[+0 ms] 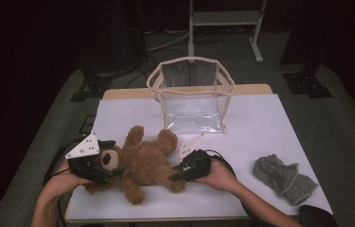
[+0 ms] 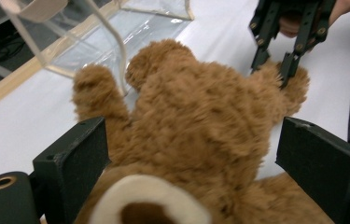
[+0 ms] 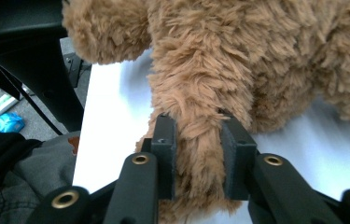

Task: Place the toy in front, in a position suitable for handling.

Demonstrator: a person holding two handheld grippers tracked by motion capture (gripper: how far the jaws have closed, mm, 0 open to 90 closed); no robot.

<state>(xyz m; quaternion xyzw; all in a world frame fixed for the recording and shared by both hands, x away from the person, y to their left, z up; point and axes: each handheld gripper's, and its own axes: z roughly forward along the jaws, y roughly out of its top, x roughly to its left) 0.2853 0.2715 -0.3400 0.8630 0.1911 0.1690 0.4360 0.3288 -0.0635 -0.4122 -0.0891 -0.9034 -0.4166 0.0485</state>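
A brown teddy bear (image 1: 142,163) lies on the white table (image 1: 260,123) with its head to the left. My left gripper (image 1: 109,160) is at the head, its jaws standing wide on either side. In the left gripper view (image 2: 196,154) a strip of table shows between the right jaw and the bear's (image 2: 200,107) fur, so the head is not pinched. My right gripper (image 1: 175,174) is shut on one of the bear's legs near the front edge. In the right gripper view (image 3: 198,135) both pads press into that furry leg (image 3: 200,112). The left gripper view shows the right gripper (image 2: 273,70) farther off.
A clear plastic bag with cream trim (image 1: 191,94) stands open at the back middle of the table, just beyond the bear. A grey knit hat (image 1: 284,178) lies at the front right. Beyond the table are a dark floor, cables and a metal stand.
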